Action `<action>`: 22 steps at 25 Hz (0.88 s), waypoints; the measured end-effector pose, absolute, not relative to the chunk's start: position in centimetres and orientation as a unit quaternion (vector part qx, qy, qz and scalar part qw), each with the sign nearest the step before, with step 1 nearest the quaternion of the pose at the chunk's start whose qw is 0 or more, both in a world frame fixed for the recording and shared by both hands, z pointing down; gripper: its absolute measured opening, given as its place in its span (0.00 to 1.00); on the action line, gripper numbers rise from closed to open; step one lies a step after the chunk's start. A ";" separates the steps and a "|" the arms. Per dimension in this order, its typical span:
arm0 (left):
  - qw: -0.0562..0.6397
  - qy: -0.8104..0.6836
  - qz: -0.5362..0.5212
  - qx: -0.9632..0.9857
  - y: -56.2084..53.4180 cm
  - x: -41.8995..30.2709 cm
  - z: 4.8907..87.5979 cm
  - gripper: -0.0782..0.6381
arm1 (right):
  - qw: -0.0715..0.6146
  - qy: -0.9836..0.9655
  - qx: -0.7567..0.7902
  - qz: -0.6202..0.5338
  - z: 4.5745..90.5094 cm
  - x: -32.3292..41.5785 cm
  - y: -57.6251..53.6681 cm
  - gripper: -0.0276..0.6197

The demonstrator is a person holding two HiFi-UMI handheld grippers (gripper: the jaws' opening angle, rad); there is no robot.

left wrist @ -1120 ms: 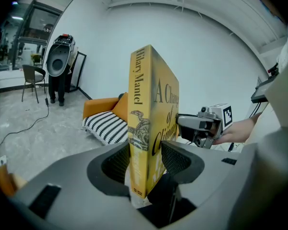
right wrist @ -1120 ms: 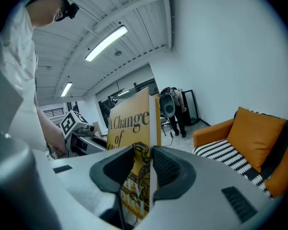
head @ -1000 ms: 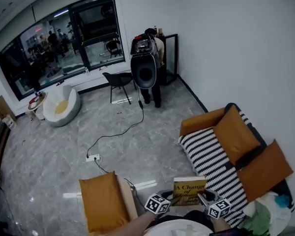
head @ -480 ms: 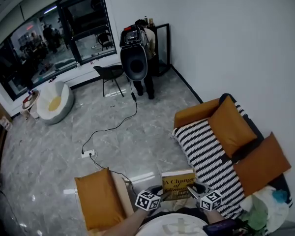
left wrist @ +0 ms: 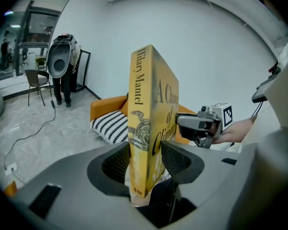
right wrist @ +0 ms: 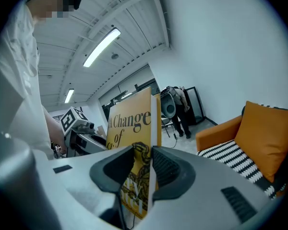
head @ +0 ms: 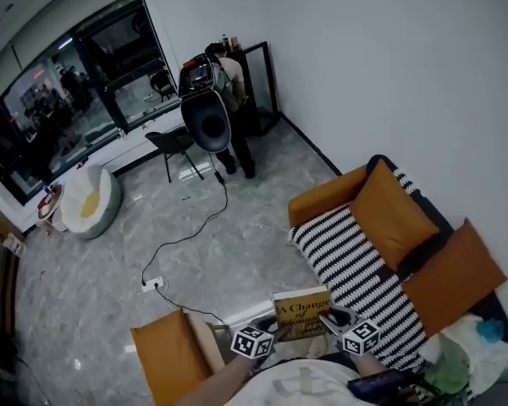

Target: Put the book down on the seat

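Observation:
A yellow hardback book [head: 301,313] is held upright in the air at the front edge of the sofa's black-and-white striped seat [head: 356,265]. My left gripper [head: 278,331] is shut on its spine end; the left gripper view shows the book [left wrist: 146,123] standing between the pads of that gripper [left wrist: 143,163], with the right gripper [left wrist: 201,126] beyond. My right gripper [head: 332,320] is shut on the opposite edge. In the right gripper view the book's cover [right wrist: 132,128] is pinched in that gripper [right wrist: 143,166], and the left gripper [right wrist: 81,133] shows behind.
Orange cushions [head: 391,214] lean on the sofa back, and an orange armrest [head: 326,197] closes its far end. An orange chair [head: 165,362] stands at lower left. A cable and power strip [head: 152,283] cross the floor. A person [head: 227,100] stands far off. Cloth [head: 457,353] lies at lower right.
Both grippers still hold the book and have carried it a little way, slightly lower. The head view has swung, so the sofa and the far person sit further left.

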State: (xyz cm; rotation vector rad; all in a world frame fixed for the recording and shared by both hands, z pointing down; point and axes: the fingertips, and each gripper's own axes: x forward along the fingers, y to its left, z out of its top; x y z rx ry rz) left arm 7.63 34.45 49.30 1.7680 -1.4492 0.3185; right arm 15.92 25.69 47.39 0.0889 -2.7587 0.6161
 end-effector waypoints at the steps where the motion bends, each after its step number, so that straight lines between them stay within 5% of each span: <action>1: 0.404 -0.571 0.129 0.703 33.6 7.7 49.3 0.41 | 0.154 -0.964 0.033 0.215 47.4 16.1 24.9 0.24; 22: 0.408 -0.567 0.158 0.698 26.3 8.5 50.0 0.41 | 0.135 -0.957 0.030 0.253 48.8 17.1 17.7 0.24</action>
